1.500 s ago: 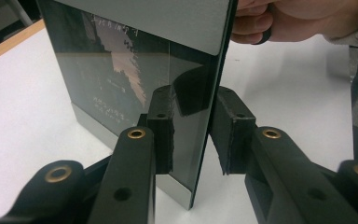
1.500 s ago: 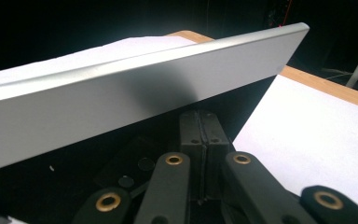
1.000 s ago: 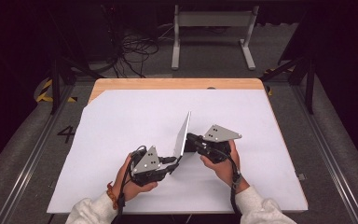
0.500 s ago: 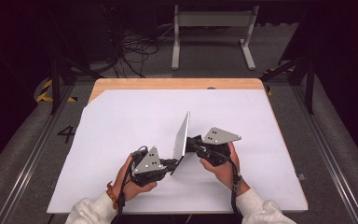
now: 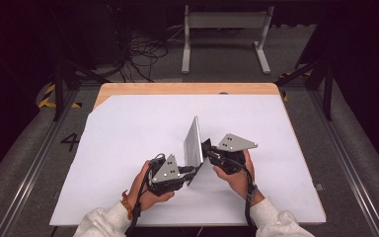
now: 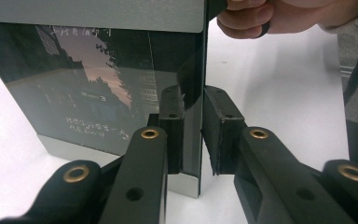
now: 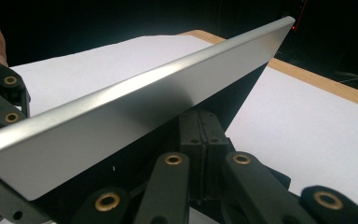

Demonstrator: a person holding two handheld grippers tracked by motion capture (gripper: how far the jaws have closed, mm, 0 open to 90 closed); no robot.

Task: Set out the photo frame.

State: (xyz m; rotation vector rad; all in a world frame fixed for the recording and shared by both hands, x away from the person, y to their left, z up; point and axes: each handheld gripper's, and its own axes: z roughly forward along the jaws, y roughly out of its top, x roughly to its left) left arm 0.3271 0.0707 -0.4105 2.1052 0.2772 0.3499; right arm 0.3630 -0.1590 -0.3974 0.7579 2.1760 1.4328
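High view has the thin silver panel (image 5: 193, 144) standing on edge on the white table (image 5: 103, 148), long axis running from about 6 up to 12 o'clock. Left hand-held gripper (image 5: 190, 171) bites its near bottom corner from roughly 8 o'clock; in its own view the pads straddle the panel's edge, narrow, maybe a hair of slack on one side. Right hand-held gripper (image 5: 206, 150) comes in from 3 o'clock, jaws pressed together on the panel's lower part. Both equally close, so tilting it takes both.
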